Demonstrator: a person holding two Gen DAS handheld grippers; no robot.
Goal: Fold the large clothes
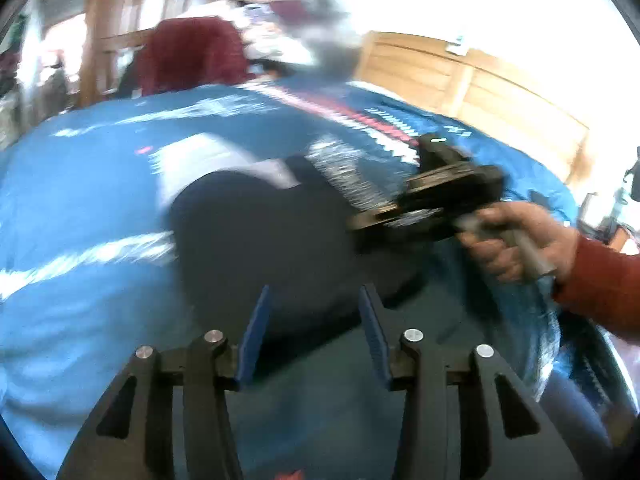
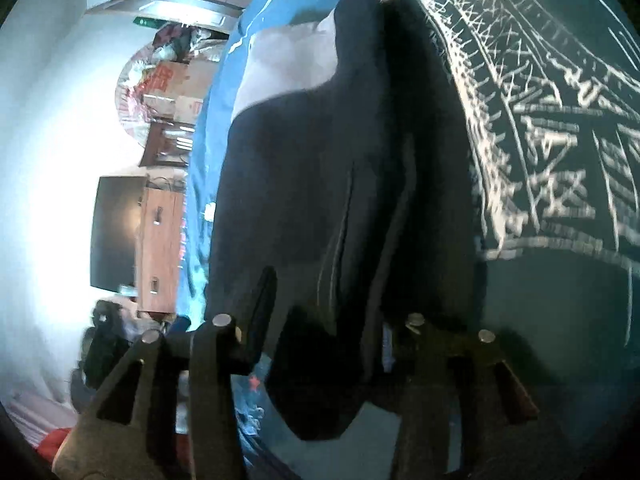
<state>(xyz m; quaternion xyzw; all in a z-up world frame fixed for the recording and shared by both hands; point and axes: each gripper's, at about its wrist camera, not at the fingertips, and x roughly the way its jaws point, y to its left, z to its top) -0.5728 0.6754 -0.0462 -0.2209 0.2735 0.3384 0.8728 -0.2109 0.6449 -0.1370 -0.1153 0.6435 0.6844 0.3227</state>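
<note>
We see a dark navy garment (image 1: 280,232) lying on a bed covered by a blue bedspread (image 1: 80,200) with white patterns. Our left gripper (image 1: 316,328) hovers over the near part of the garment with its blue pads (image 1: 256,332) set well apart and nothing between them. Our right gripper (image 2: 320,320) is turned on its side; a thick fold of the garment runs between its fingers (image 2: 260,312), which stand apart, and we cannot tell whether they pinch the cloth. In the left wrist view, a hand (image 1: 520,240) in a red sleeve (image 1: 600,284) holds that gripper's handle. A wooden headboard (image 1: 460,80) stands behind the bed.
</note>
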